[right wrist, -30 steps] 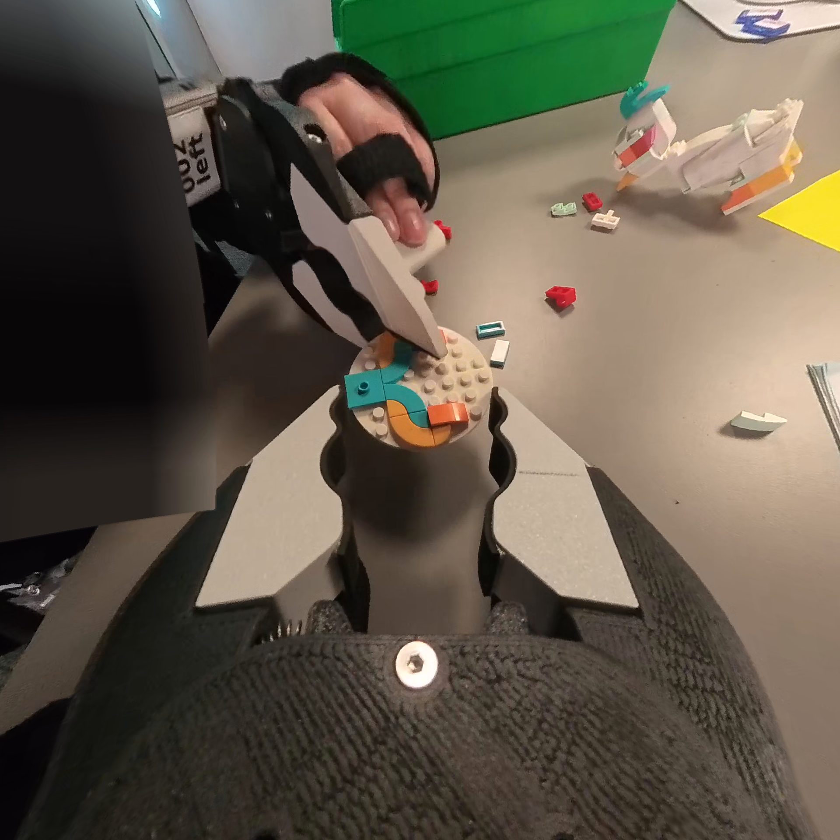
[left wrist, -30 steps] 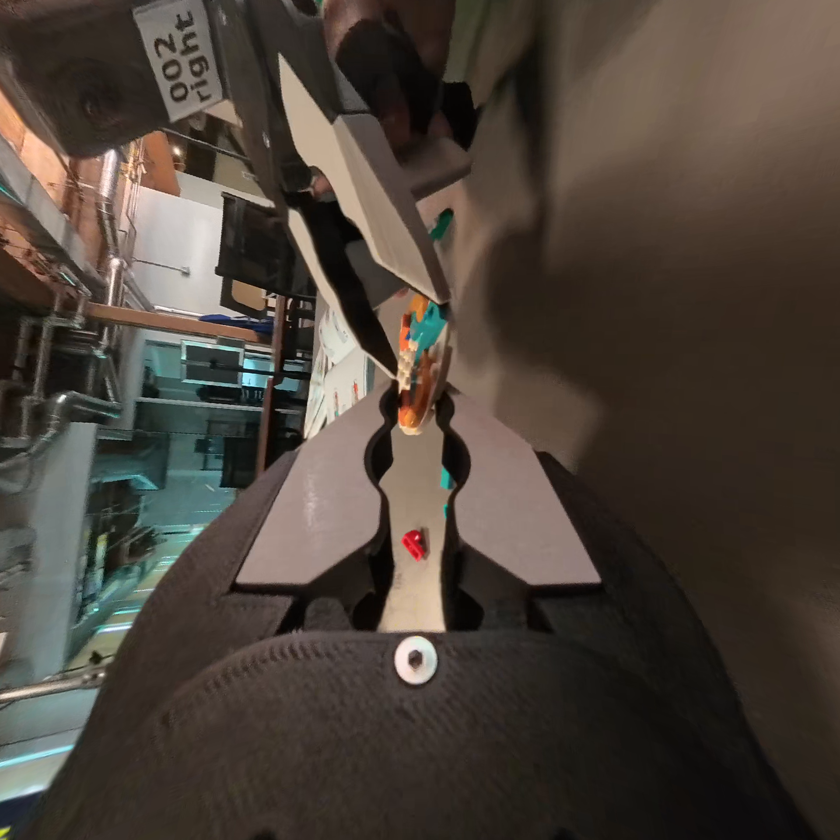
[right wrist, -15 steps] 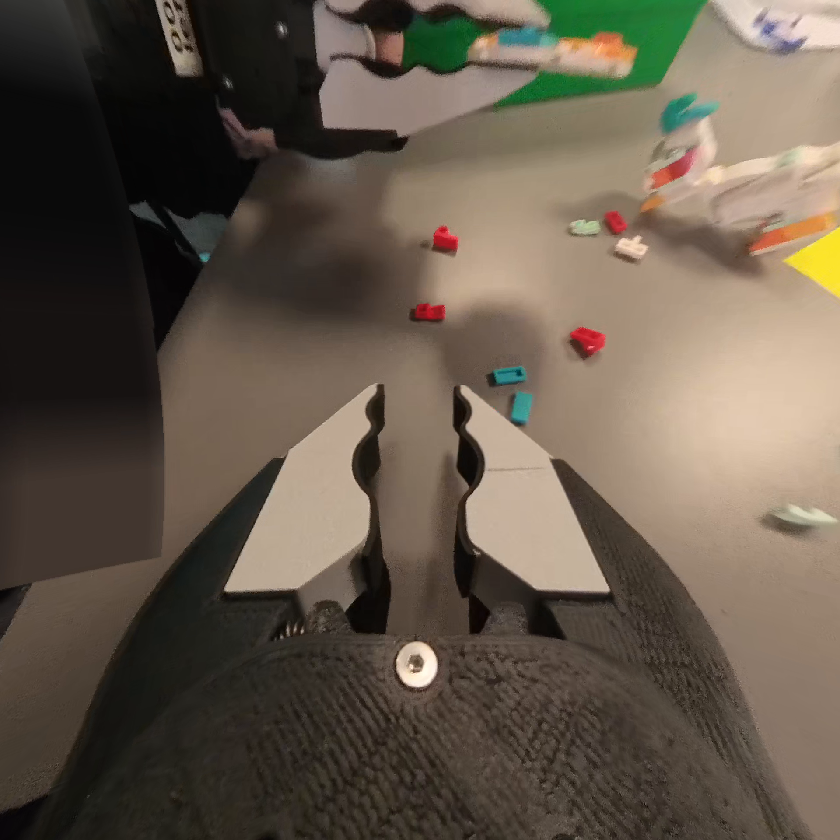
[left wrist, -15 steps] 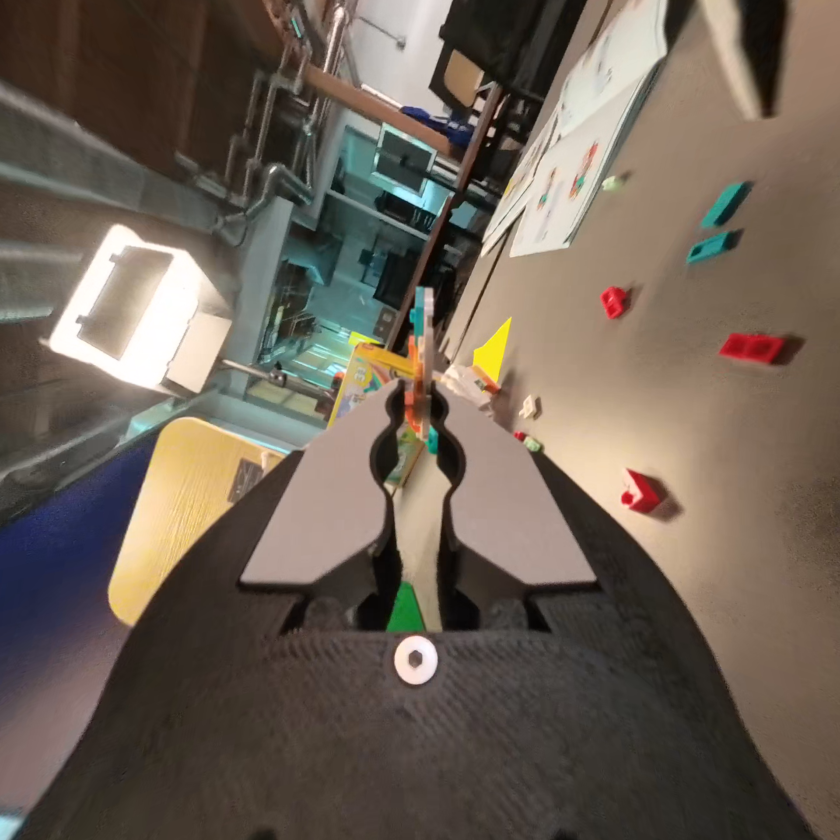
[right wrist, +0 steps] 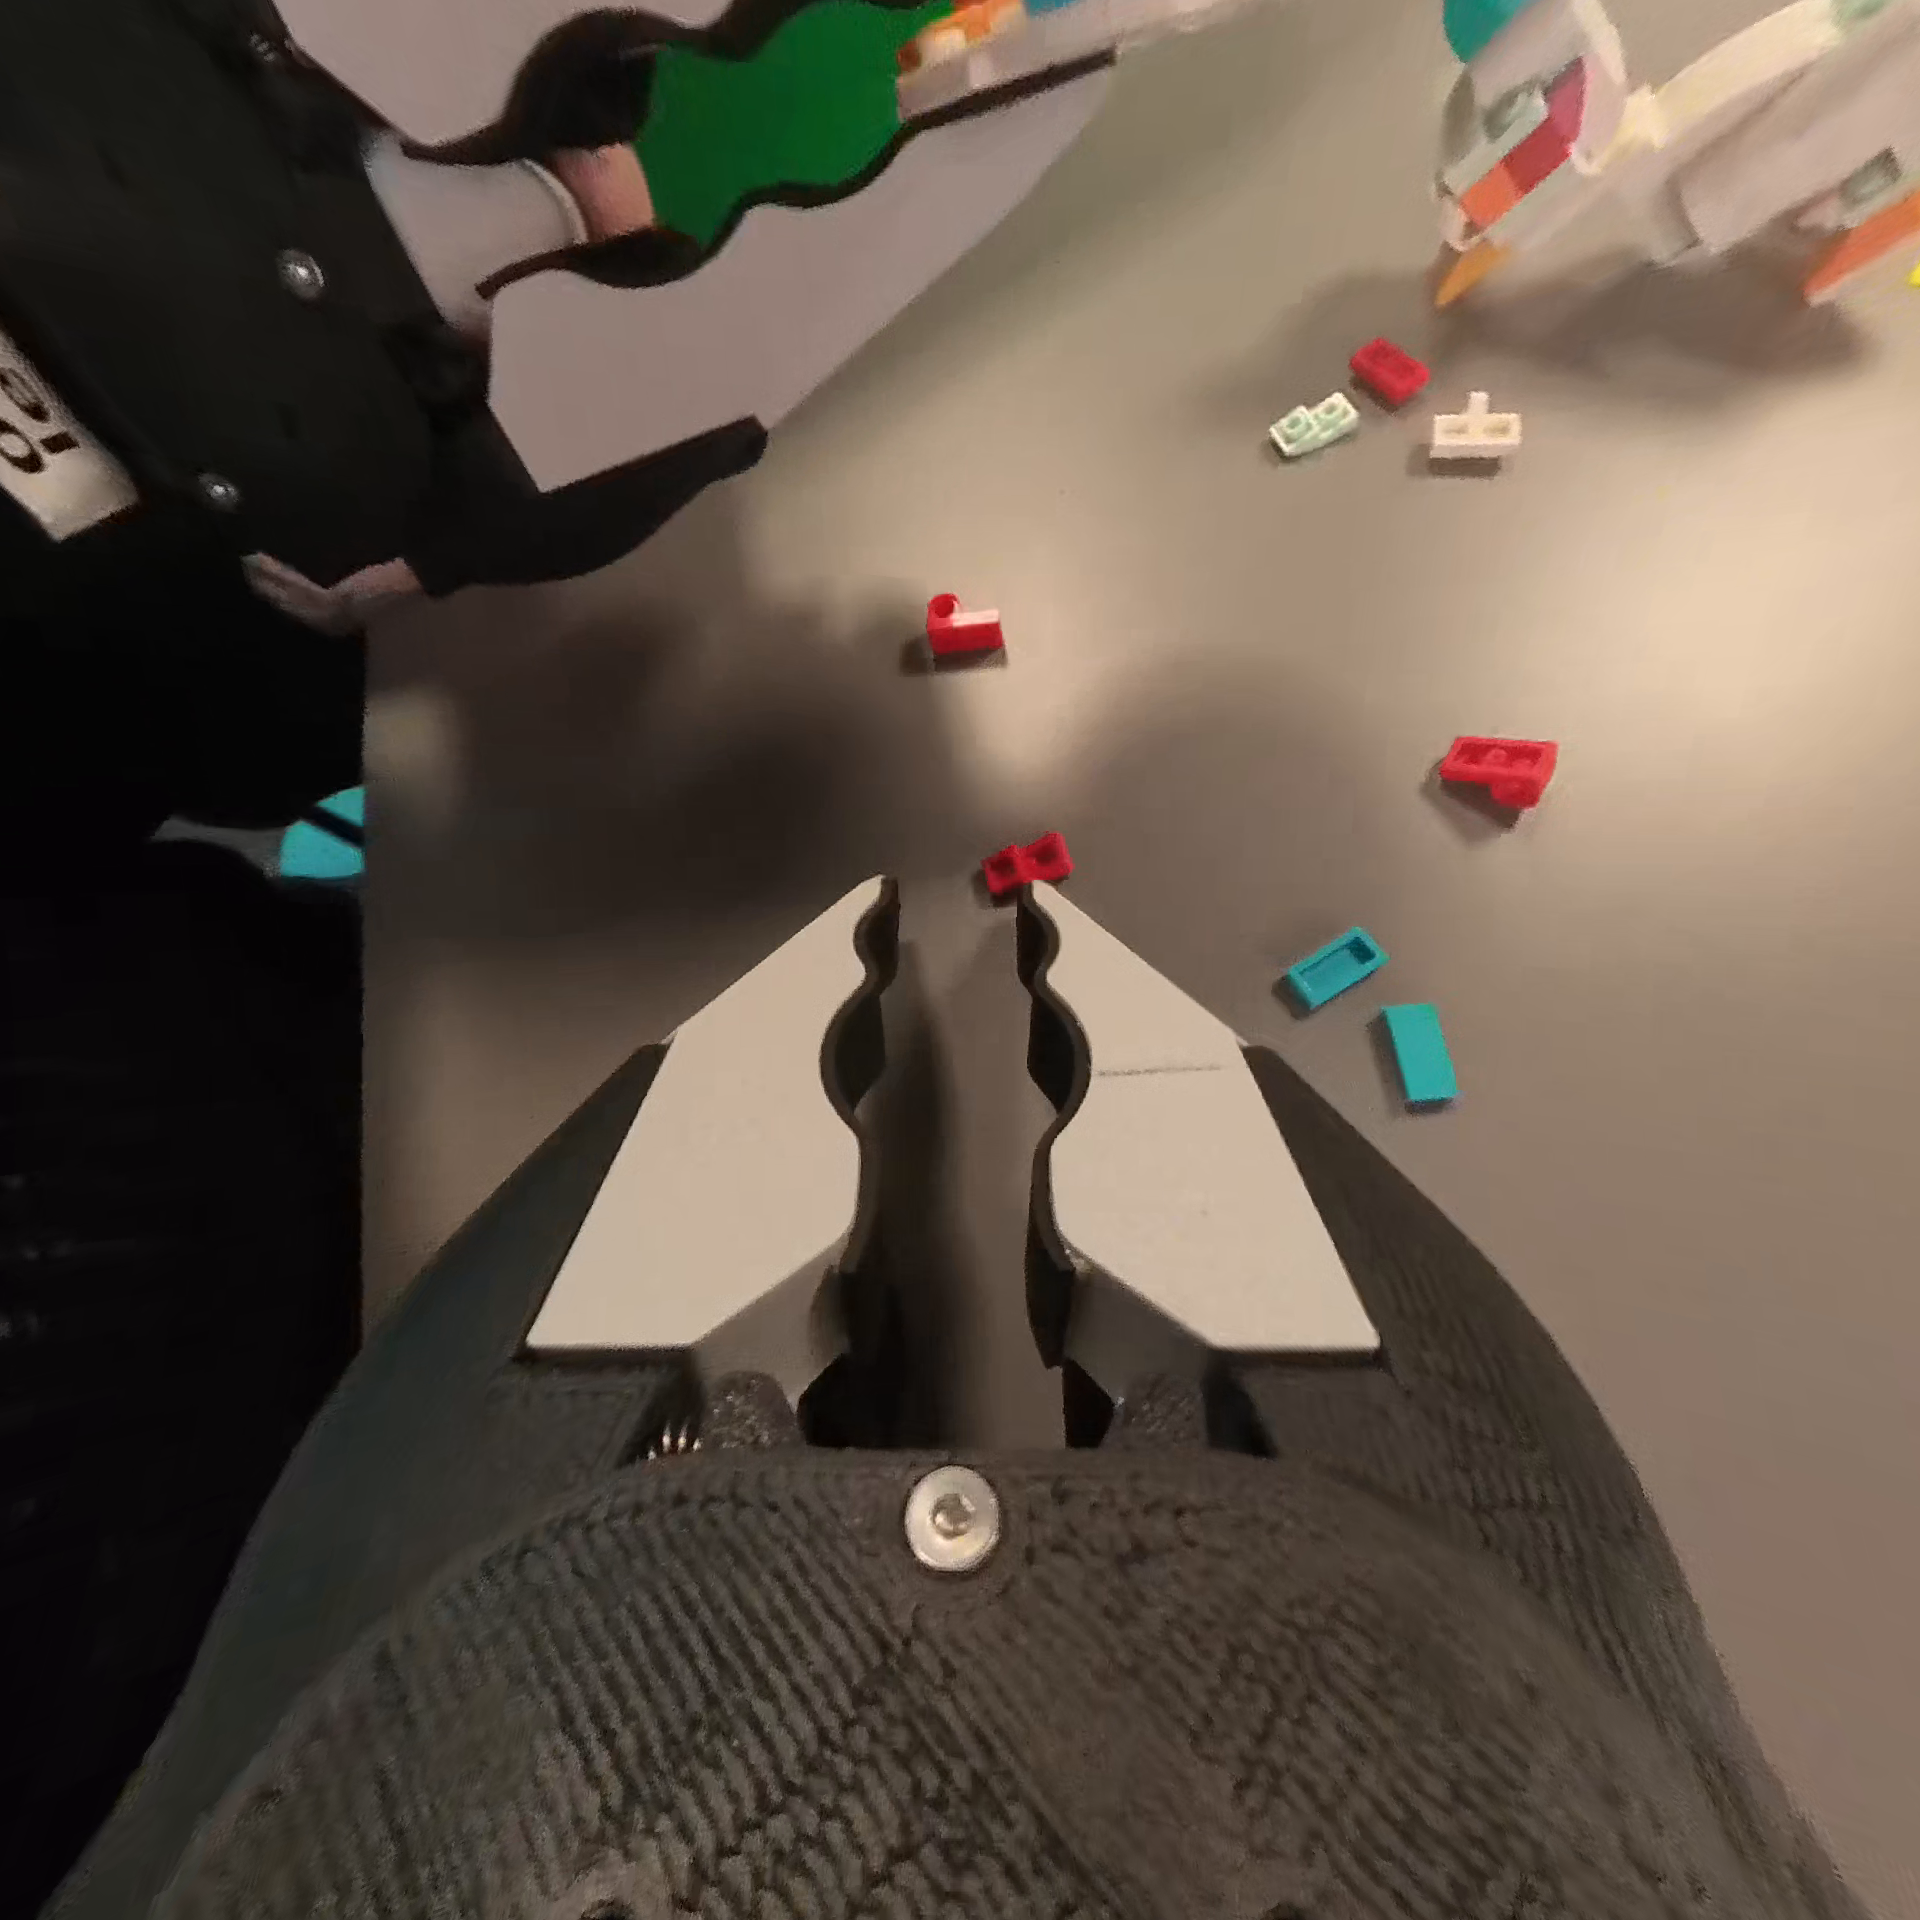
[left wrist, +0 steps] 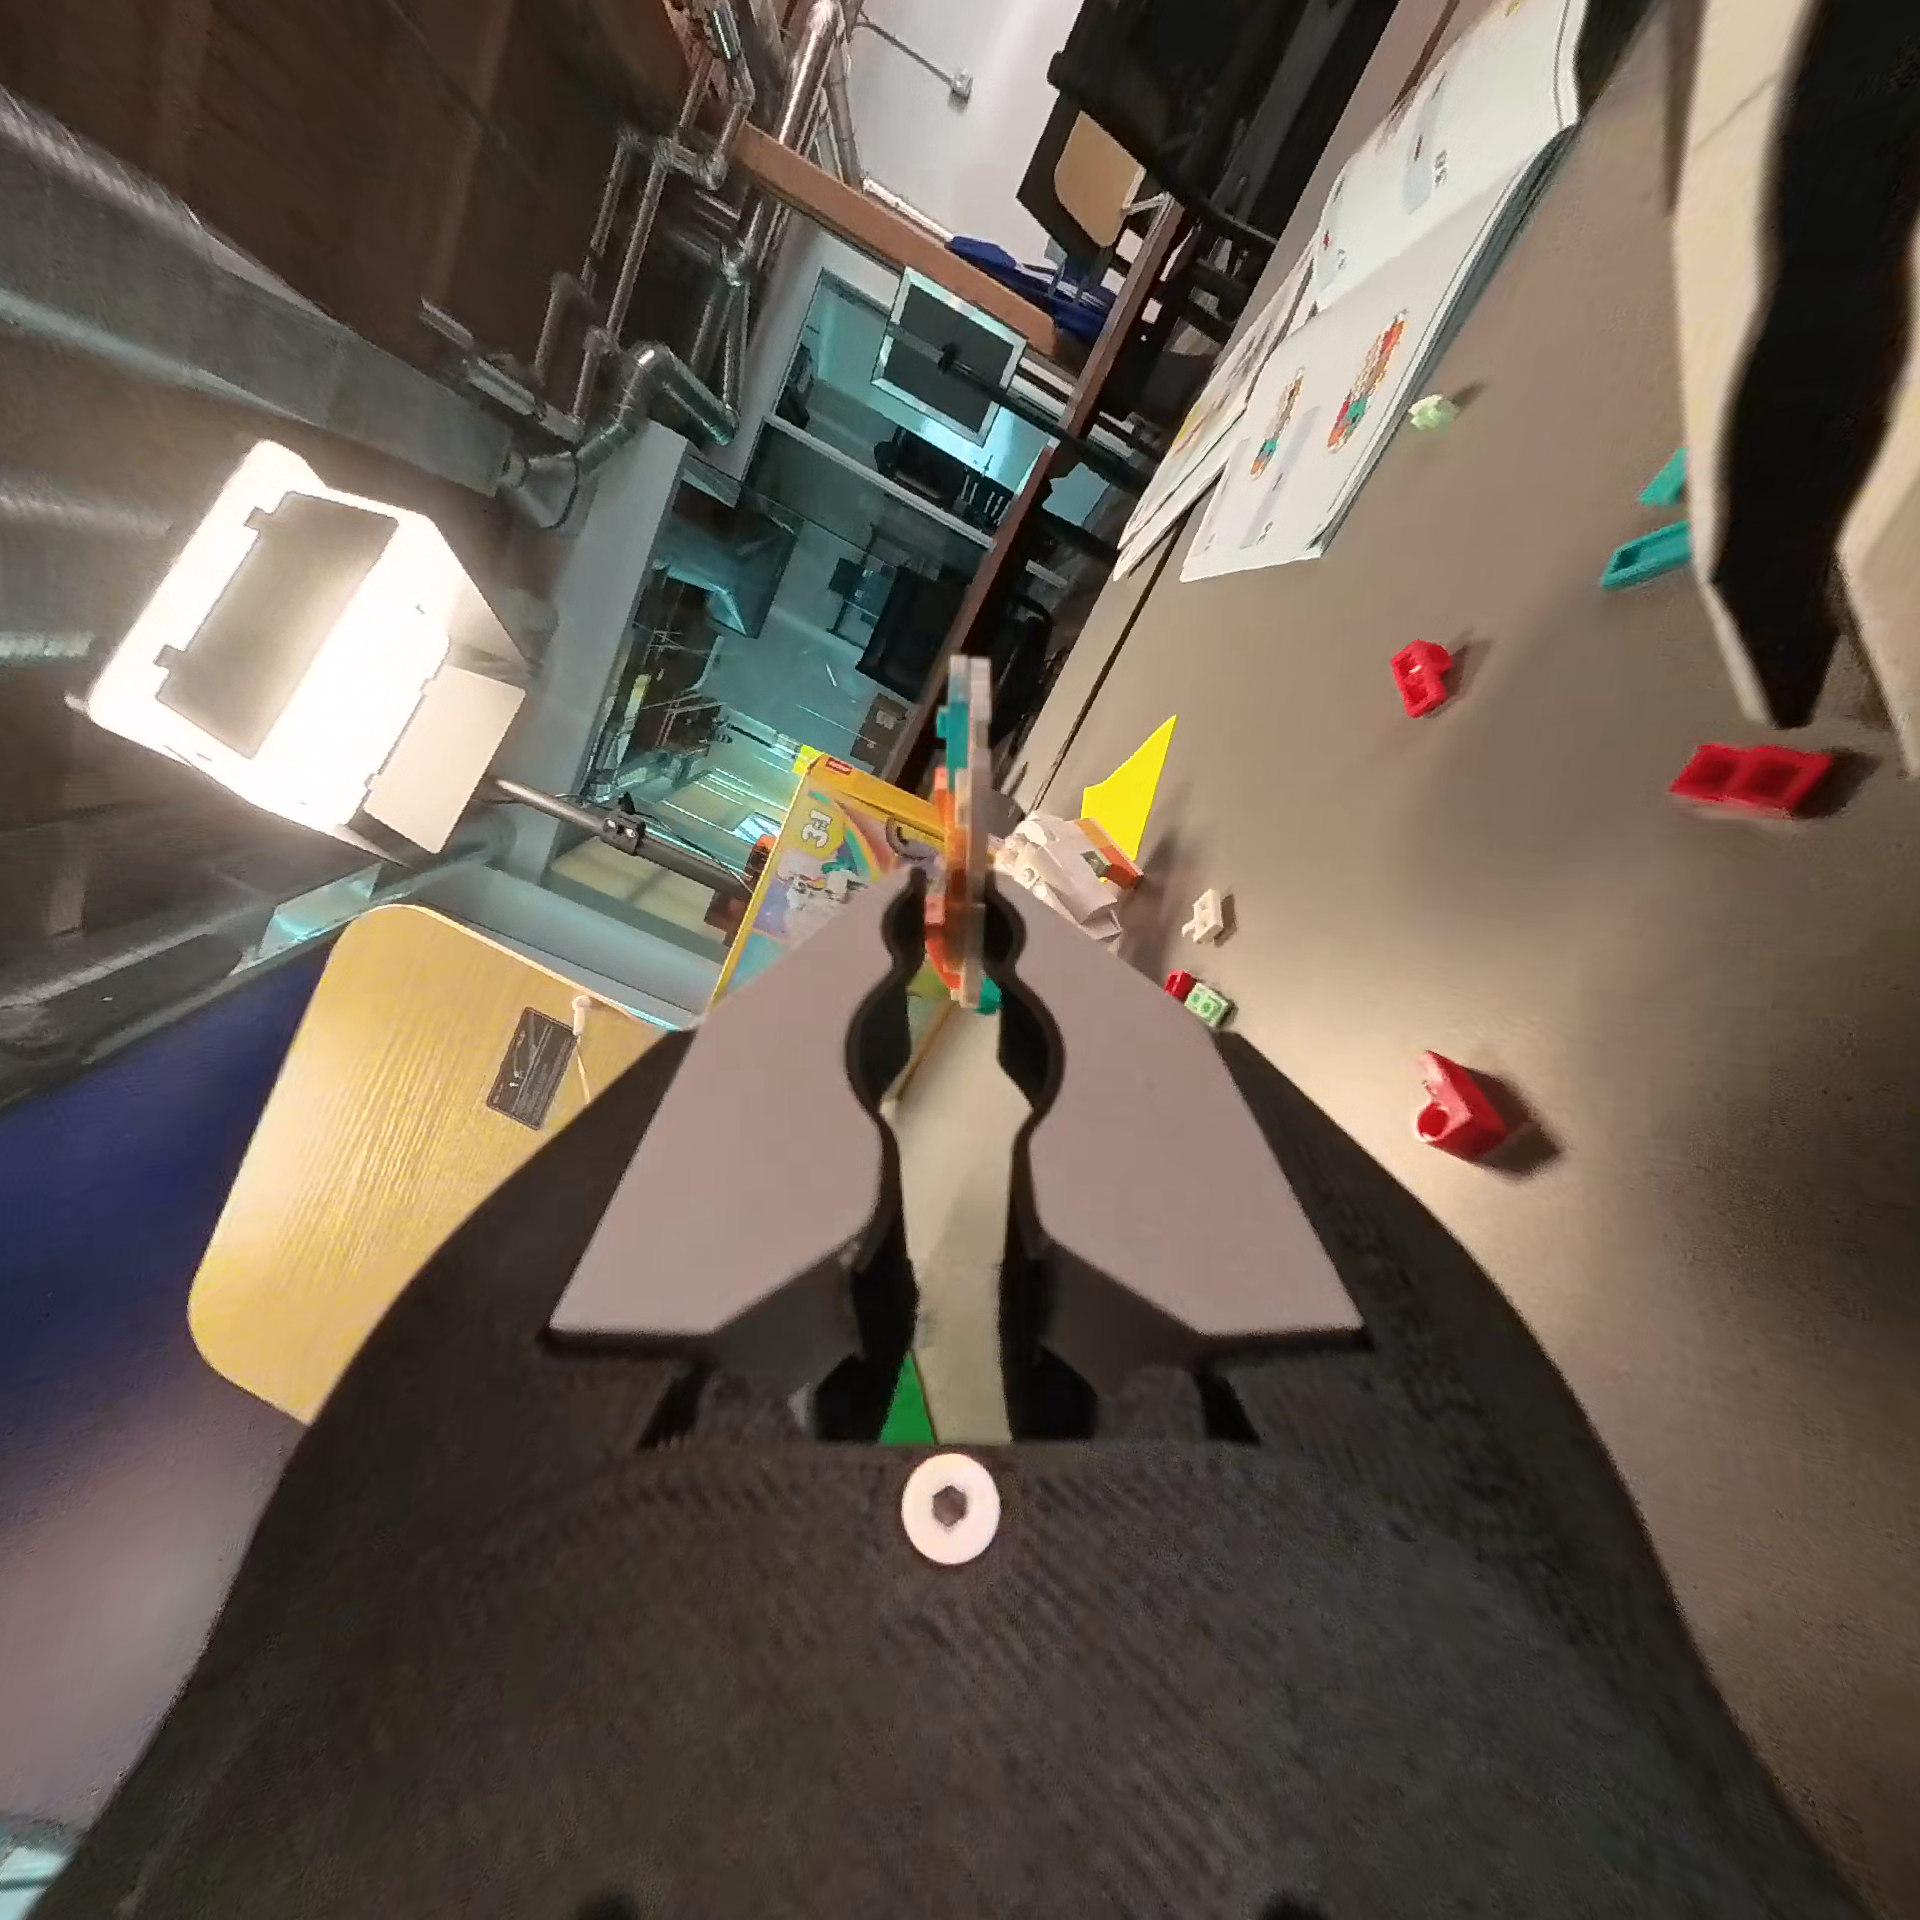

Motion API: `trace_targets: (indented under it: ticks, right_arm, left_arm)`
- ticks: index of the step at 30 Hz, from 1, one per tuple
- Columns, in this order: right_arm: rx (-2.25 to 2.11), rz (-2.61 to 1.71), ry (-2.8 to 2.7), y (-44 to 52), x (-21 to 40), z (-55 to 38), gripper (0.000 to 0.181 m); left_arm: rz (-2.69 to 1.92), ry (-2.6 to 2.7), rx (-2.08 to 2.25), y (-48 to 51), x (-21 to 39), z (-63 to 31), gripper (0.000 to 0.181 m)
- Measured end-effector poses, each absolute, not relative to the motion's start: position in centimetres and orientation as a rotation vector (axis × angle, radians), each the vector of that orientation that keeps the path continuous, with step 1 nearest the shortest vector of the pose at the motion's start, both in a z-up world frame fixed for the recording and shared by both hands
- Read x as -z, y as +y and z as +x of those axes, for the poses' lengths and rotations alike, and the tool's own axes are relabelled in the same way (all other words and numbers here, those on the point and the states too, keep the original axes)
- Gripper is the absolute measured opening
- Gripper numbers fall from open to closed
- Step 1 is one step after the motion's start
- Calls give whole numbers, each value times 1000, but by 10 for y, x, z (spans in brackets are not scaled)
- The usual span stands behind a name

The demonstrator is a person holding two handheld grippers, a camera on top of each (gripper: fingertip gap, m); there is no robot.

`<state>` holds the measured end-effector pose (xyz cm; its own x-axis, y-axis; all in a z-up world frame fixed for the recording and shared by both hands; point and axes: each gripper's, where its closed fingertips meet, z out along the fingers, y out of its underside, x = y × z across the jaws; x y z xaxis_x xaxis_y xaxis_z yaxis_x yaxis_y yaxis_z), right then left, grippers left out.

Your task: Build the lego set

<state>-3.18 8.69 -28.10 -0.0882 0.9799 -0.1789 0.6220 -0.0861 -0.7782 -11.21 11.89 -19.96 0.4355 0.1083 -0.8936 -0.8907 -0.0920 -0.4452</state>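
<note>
My left gripper point(left wrist: 961, 904) is shut on the round grey lego plate point(left wrist: 966, 821) with orange and teal curved pieces, seen edge-on and held in the air. In the right wrist view it point(right wrist: 997, 62) is at the top left with the plate's edge point(right wrist: 966, 42) at its tips. My right gripper point(right wrist: 954, 894) is open with a narrow gap, empty, low over the grey table point(right wrist: 1195, 644). A small red plate point(right wrist: 1029, 862) lies just off its right fingertip. The right gripper also shows in the left wrist view point(left wrist: 1766, 416).
Loose pieces lie on the table: a red bracket point(right wrist: 964, 627), a red plate point(right wrist: 1499, 769), two teal tiles point(right wrist: 1337, 966), and mint point(right wrist: 1314, 424) and white point(right wrist: 1473, 426) bits. A white built model point(right wrist: 1662, 156) stands far right. Instruction booklets point(left wrist: 1330, 416) and the set's box point(left wrist: 831, 873) lie beyond. Some 12 centimeters of space lies between my two pairs of fingers. My right gripper's tips are some 6 centimeters from the red bracket point(right wrist: 964, 627). It is also in sight in the left wrist view point(left wrist: 1457, 1082).
My right gripper let go of the round plate, narrowed its jaws and dropped toward the table and the small red plate. My left gripper carried the round plate up and away.
</note>
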Motion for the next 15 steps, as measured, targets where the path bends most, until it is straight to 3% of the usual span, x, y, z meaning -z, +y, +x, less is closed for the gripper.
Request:
trace_targets:
  ticks: [15]
  right_arm:
    - [-859, -1594, -1812, 77, 281, -79, 23]
  left_arm:
    - [-1453, 681, -873, 122, 198, -119, 9]
